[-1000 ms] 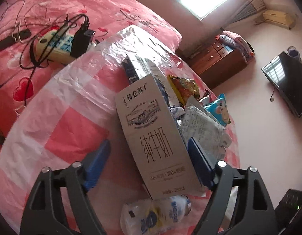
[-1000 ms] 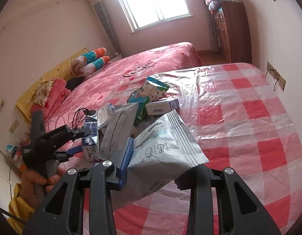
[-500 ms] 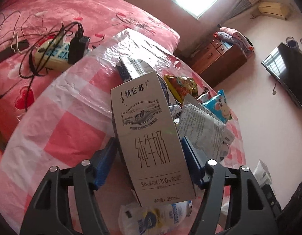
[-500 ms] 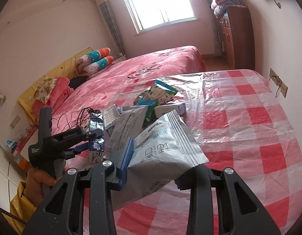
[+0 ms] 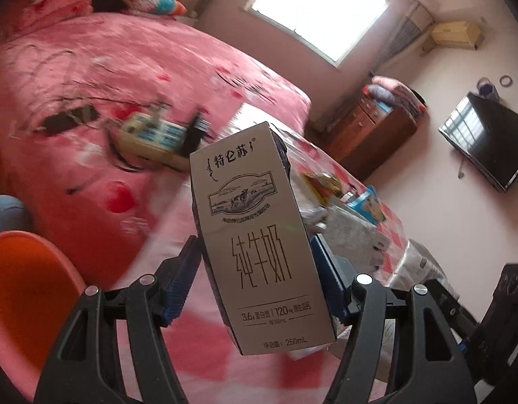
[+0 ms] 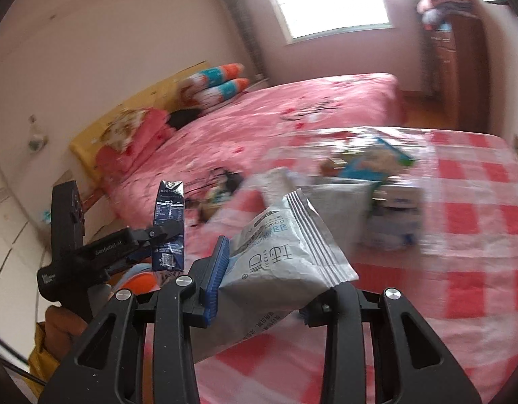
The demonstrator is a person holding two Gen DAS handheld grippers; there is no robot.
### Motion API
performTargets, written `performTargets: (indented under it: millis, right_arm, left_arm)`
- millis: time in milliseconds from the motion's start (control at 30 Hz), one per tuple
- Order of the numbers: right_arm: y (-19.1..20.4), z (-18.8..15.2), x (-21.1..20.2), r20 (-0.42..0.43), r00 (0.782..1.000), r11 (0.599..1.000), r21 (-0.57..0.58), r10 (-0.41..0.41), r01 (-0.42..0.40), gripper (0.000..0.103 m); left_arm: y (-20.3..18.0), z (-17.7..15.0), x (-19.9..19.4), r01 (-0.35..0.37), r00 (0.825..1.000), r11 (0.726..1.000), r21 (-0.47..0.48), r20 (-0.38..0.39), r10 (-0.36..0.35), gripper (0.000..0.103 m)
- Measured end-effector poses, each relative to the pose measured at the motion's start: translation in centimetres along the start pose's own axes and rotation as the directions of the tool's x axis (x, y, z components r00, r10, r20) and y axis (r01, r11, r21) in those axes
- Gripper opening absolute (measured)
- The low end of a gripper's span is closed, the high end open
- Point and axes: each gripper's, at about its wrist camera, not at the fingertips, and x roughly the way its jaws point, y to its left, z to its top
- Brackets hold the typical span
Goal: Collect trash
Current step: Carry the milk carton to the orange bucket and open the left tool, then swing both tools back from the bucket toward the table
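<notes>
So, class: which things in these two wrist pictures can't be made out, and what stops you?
- Left wrist view: power strip, smeared by motion blur.
- Right wrist view: trash pile on the table, blurred; labels unreadable.
- Right wrist view: silver snack bag, its lower end hidden behind the right gripper.

Grey milk carton (image 5: 259, 235), red-checked (white squares) tablecloth (image 6: 460, 269), pink bedspread (image 5: 90, 84).

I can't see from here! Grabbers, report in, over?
Left gripper shut on milk carton. Right gripper shut on silver snack bag. More trash on checkered table. Nothing blocking.
</notes>
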Motion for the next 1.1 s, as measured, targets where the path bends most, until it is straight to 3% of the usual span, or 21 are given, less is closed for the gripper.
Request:
performTargets:
  millis: [200,367,567,600,633,700,800,900,967,1100]
  right_arm:
    - [7.6,0.2,4.7,-0.075,0.987,0.983,-0.113,0.140,-0.148,0.037]
    - [13.5,-0.7,8.8,-0.142,0.967,0.952,-0.196,0.211,-0.237,0.038]
    - [19.0,-3.1,13.6,-0.238,0.931,0.915,-0.230,0.278,-0.332,0.040]
    - [19.6,-3.9,14.7,-0.273,0.919,0.911,-0.223,0.283,-0.347,0.046]
    - [19.8,-4.5,15.5,-0.297,0.914,0.914,-0.213,0.277,-0.346,0.061]
    - [19.7,-5.1,16.2,-0.315,0.909,0.918,-0.196,0.273,-0.344,0.071]
    - [19.0,-5.6,15.7,-0.300,0.927,0.931,-0.214,0.225,-0.295,0.080]
    - [17.6,-5.3,14.3,-0.245,0.951,0.942,-0.230,0.187,-0.244,0.088]
    - [16.5,-5.2,13.2,-0.197,0.970,0.949,-0.251,0.144,-0.192,0.089]
    - [14.5,-5.1,11.5,-0.139,0.985,0.957,-0.256,0.105,-0.138,0.089]
  left_arm:
    - [6.6,-0.7,-5.0,-0.169,0.983,0.985,-0.021,0.072,0.170,0.068]
    - [12.5,-2.3,-7.5,-0.334,0.938,0.940,-0.070,0.076,0.338,0.068]
    - [18.6,-4.7,-9.0,-0.451,0.885,0.880,-0.151,0.048,0.462,0.070]
    - [19.4,-5.1,-9.0,-0.471,0.875,0.868,-0.157,0.040,0.482,0.074]
    - [20.3,-5.7,-9.1,-0.496,0.862,0.853,-0.164,0.026,0.506,0.078]
    - [21.5,-6.2,-9.1,-0.534,0.840,0.827,-0.177,0.001,0.543,0.083]
    - [22.7,-6.9,-9.3,-0.571,0.816,0.802,-0.177,-0.014,0.578,0.084]
    - [22.7,-6.7,-9.1,-0.581,0.809,0.796,-0.172,-0.013,0.588,0.084]
    - [22.1,-6.5,-9.0,-0.588,0.804,0.794,-0.154,-0.002,0.595,0.084]
    - [19.5,-6.2,-8.6,-0.604,0.793,0.790,-0.109,0.017,0.609,0.085]
